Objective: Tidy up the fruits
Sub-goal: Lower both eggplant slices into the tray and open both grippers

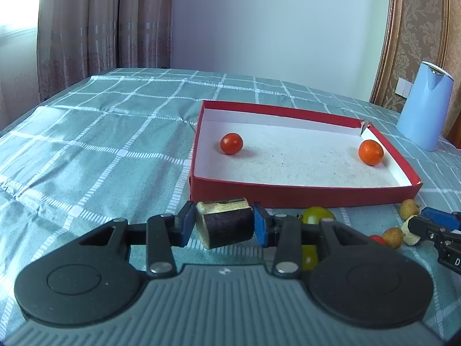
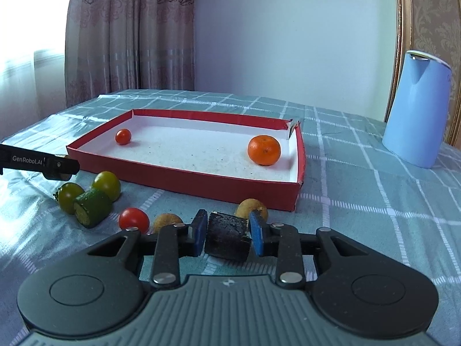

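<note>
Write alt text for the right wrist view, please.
The right gripper holds a dark chunk over a checked cloth. Behind it, a red tray contains a tomato and an orange; more fruits lie at left.

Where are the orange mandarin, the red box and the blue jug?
orange mandarin (image 2: pixel 264 150), right wrist view, middle of its peel.
red box (image 2: pixel 184 177), right wrist view, near outer wall.
blue jug (image 2: pixel 417 115), right wrist view, middle of its body.

Woven checked cloth (image 1: pixel 86 144), matt red cardboard tray (image 2: pixel 184 173), glossy cherry tomato (image 2: pixel 123 136).
</note>
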Motion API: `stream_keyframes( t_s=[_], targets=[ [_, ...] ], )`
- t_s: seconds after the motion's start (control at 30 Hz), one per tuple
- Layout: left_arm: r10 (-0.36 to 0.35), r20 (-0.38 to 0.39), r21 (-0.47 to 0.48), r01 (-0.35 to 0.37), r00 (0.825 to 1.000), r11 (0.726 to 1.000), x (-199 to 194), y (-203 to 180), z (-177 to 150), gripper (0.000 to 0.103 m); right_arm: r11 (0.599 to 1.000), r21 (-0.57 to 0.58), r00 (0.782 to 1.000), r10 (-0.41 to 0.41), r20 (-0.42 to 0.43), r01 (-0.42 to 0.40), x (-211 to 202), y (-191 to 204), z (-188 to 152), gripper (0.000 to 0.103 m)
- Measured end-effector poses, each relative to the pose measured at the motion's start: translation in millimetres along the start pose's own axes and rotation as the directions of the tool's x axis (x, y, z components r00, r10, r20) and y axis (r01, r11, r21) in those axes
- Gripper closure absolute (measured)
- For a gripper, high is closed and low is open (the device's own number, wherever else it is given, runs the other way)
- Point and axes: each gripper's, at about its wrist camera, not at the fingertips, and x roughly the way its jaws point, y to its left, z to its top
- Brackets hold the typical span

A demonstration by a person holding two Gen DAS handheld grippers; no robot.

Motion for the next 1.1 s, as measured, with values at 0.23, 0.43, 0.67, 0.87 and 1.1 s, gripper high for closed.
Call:
stream_keyframes(
  t_s=[0.23, 0.43, 0.67, 0.87, 1.1],
  targets=[
    [-0.001, 0.024, 0.007, 0.001, 1.0, 1.0, -5.2, 3.7, 6.9, 0.065, 1.0, -0.01, 0.998, -0.022, 0.052, 0.022, -9.9, 2.0, 0.0, 0.074],
    [0.004, 0.046, 0.032, -0.005, 0.999, 0.999, 3.9, -4.2, 27.9, 0.065, 0.995, -0.085, 0.996, -0.043, 0.074, 0.049, -6.0, 11.4, 15.6, 0.074],
    [0.008, 0.028, 0.054, -0.01, 1.0, 0.998, 40.2, -23.6, 50.6, 0.064, 0.989, -0.129, 0.992, -0.062, 0.113, 0.077, 17.7, 19.5, 56.0, 0.074],
    [0.013, -0.038, 0.06, -0.011, 0.999, 0.998, 74.1, -29.7, 56.6, 0.064, 0.986, -0.131, 0.994, -0.097, 0.045, 0.102, 69.7, 21.7, 75.4, 0.074],
    [0.035, -0.065, 0.052, -0.031, 0.997, 0.998, 92.9, -25.4, 57.9, 0.065, 0.987, -0.126, 0.994, -0.105, -0.014, 0.103, 106.1, 25.2, 80.4, 0.074]
  ],
)
